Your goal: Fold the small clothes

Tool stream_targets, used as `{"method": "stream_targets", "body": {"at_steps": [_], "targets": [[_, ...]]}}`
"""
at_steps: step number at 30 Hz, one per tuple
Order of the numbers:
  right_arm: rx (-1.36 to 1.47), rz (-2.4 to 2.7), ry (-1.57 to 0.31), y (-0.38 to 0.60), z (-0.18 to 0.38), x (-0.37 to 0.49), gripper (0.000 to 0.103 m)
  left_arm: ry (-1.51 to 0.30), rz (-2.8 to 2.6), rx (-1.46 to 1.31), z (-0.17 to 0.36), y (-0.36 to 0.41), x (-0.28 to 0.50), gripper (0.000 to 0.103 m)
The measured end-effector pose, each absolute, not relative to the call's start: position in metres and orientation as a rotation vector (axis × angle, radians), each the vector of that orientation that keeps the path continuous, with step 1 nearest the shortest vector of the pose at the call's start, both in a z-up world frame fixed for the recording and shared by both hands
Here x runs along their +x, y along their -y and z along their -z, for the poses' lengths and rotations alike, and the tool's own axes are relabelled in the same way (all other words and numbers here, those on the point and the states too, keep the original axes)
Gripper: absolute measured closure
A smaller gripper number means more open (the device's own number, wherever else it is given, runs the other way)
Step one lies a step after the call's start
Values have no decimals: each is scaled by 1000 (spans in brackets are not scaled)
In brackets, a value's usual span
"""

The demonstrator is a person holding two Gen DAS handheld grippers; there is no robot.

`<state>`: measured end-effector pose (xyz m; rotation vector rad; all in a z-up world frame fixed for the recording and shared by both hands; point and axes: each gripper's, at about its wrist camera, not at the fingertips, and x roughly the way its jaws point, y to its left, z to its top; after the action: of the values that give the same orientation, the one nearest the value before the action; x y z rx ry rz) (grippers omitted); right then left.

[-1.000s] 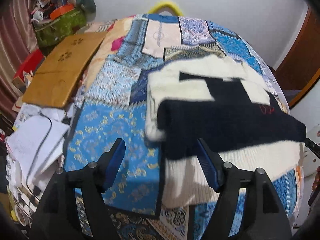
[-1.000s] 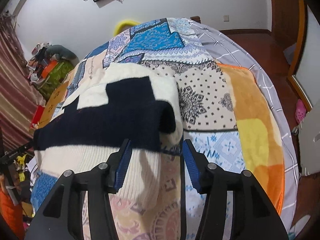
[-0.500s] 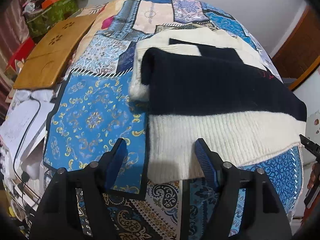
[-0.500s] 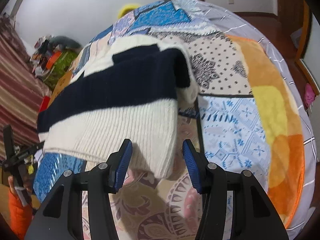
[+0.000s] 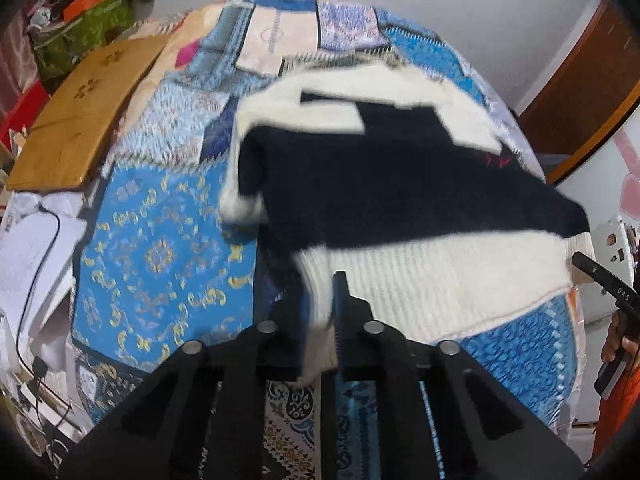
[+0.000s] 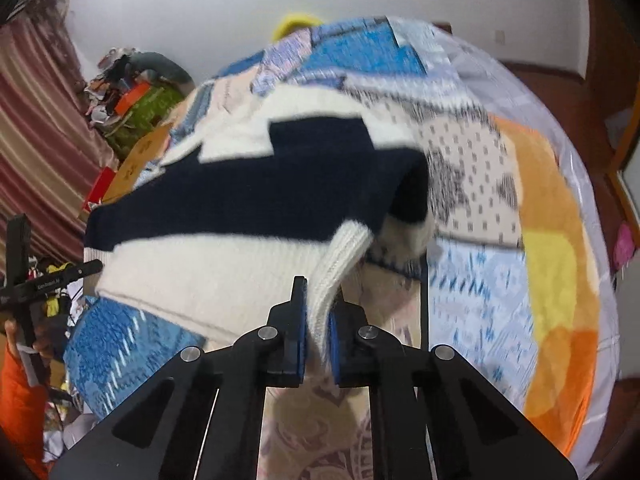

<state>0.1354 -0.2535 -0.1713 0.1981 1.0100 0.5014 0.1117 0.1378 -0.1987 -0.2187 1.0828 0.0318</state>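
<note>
A cream and navy knit sweater lies part-folded on a patchwork bedspread. My left gripper is shut on the near left corner of the sweater's cream ribbed hem, which bunches up between the pads. In the right wrist view the same sweater spreads to the left, and my right gripper is shut on the near right corner of the hem, lifted into a ridge between its blue pads. Each gripper shows at the edge of the other's view, held by a hand.
A wooden board lies at the bed's left edge, with papers and cables beside it. Cluttered bags stand at the far left corner. An orange and yellow blanket covers the bed's right side. A wooden door stands at the right.
Both grippers went from open, straddling the hem's near corners, to shut on them. The pinched corners now rise and bunch between the pads, and the views are blurred with motion.
</note>
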Motion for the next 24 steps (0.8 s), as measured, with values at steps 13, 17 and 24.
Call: {"method": "stream_targets", "body": {"at_steps": [13,17,24], "targets": [[176,-496,-833,242,117,170,96,-894,-34,-186,131,-136,146,95],[187,-461,-805,245,110,189,96,-853,-56,-161,118,-136,167,95],[206,-412,-783,250,106,224,96,-844,-120,-207,116,-159,202,95]]}}
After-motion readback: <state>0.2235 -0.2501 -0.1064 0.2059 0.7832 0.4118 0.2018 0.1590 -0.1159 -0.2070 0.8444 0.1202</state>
